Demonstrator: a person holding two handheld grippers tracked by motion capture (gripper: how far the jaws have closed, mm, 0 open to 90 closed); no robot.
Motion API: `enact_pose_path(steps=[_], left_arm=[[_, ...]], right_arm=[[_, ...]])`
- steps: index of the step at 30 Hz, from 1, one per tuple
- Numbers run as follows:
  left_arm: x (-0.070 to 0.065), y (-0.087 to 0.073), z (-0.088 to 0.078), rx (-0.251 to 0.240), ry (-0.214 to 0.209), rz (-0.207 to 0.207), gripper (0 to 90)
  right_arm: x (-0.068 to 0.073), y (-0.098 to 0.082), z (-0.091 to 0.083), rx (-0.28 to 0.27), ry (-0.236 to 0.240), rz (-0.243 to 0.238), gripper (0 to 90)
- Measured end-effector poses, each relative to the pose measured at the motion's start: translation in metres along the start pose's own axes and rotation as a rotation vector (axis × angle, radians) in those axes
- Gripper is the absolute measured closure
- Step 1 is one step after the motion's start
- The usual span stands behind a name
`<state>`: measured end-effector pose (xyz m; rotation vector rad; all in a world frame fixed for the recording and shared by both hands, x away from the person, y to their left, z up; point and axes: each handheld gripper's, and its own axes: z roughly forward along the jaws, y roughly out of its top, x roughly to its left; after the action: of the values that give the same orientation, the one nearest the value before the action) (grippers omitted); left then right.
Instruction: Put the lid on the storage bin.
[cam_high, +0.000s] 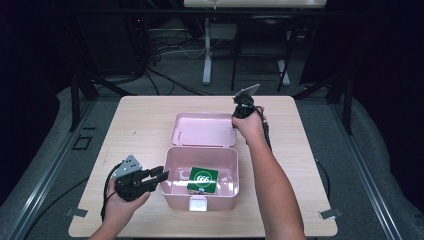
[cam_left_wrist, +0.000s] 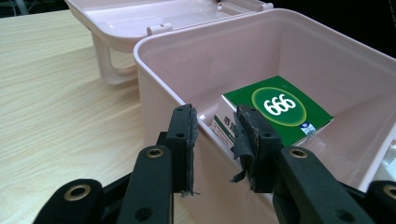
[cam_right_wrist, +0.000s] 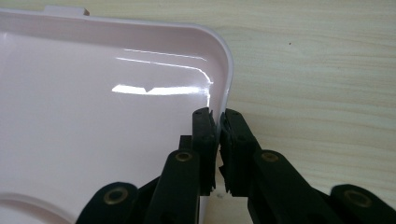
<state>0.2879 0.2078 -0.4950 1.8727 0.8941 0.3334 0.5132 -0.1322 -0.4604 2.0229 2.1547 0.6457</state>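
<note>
An open pink box (cam_high: 222, 202) stands on the table, its lid (cam_high: 205, 129) lying flat behind it. Inside lies a green carton (cam_high: 203, 178) marked 666, also plain in the left gripper view (cam_left_wrist: 280, 109). My left gripper (cam_high: 162, 176) straddles the box's left wall (cam_left_wrist: 154, 70), one jaw outside and one inside, shut (cam_left_wrist: 214, 114) on that wall. At the lid's right rear corner my right gripper (cam_high: 239, 116) is mostly hidden by the hand. In the right gripper view its jaws (cam_right_wrist: 218, 116) are shut on the lid's rim (cam_right_wrist: 228, 70), one pad on each side.
The wooden table (cam_high: 135, 125) has bare room on both sides of the box. A white latch (cam_high: 198, 204) sits on the box's front wall. Beyond the far edge are table legs (cam_high: 206, 60) and cables on a dark floor.
</note>
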Motion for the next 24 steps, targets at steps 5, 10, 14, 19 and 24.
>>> enact_pose_path(steps=[5,10,14,19,24], left_arm=[[0.0,0.0,0.0,0.0,0.0,-0.001,67.9],[0.0,0.0,0.0,-0.001,0.002,-0.002,68.0],[0.0,0.0,0.0,-0.001,0.002,-0.003,68.1],[0.0,0.0,0.0,-0.002,0.003,-0.004,68.2],[-0.001,0.0,0.0,-0.003,0.004,-0.007,68.2]], right_arm=[[0.003,0.0,-0.007,-0.025,-0.006,0.006,85.8],[0.005,0.001,-0.015,-0.057,-0.004,-0.001,86.2],[0.006,0.002,-0.023,-0.075,0.002,-0.009,86.4],[0.007,0.0,-0.034,-0.111,0.006,-0.024,86.7],[0.008,-0.002,-0.042,-0.139,0.013,-0.031,86.9]])
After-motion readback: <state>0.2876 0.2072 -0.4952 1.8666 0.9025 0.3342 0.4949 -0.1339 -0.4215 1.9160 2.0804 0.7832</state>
